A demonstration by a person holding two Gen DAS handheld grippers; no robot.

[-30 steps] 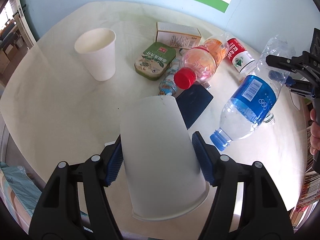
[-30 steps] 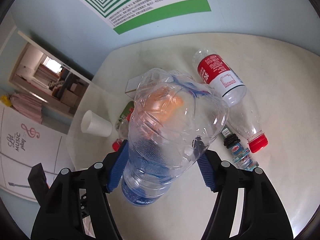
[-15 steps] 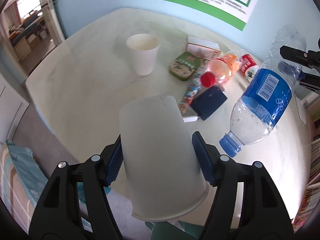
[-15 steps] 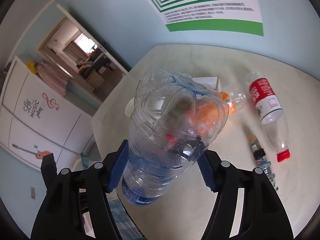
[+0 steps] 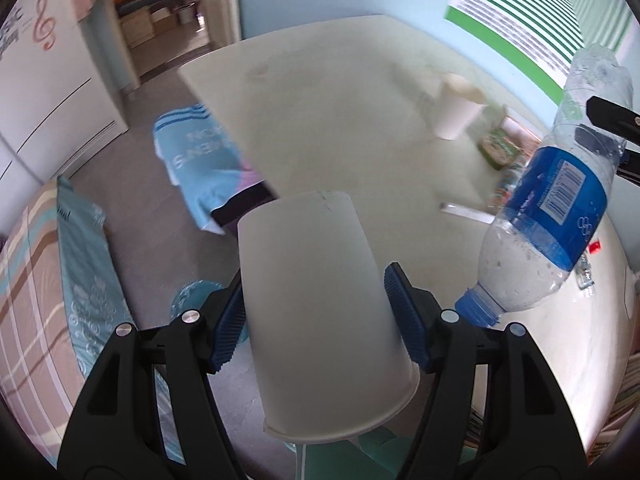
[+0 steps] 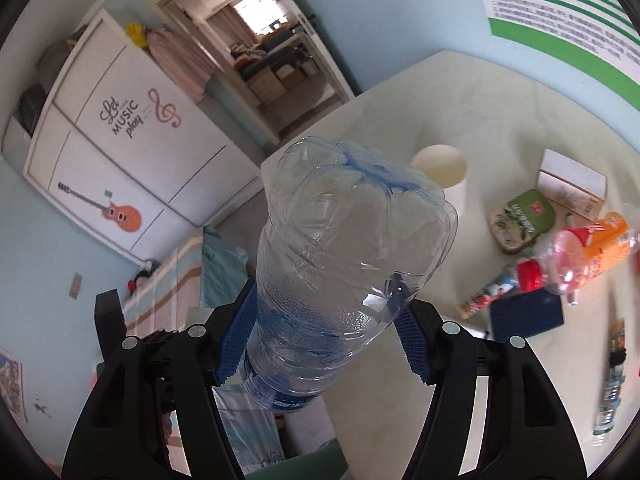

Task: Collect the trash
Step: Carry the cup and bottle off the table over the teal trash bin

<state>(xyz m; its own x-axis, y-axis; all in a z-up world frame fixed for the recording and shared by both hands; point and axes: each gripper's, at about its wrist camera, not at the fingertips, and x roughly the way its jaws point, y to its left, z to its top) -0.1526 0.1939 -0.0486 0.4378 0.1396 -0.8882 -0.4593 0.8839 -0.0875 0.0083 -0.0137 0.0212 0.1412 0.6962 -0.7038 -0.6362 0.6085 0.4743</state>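
The cream table (image 6: pixel 500 112) lies ahead and right of the tool, bearing an upright paper cup (image 6: pixel 442 174), green tin (image 6: pixel 522 220), white carton (image 6: pixel 570 184), orange bottle (image 6: pixel 584 252) and dark blue card (image 6: pixel 526 316)

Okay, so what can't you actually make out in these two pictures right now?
- Left wrist view: the items behind the upright paper cup are motion-blurred, and their labels cannot be read.
- Left wrist view: the held paper cup hides what lies below it, so no trash bin shows.
- Right wrist view: the water bottle has its cap end hidden behind its own body.
- Right wrist view: the items at the table's right edge are smeared.
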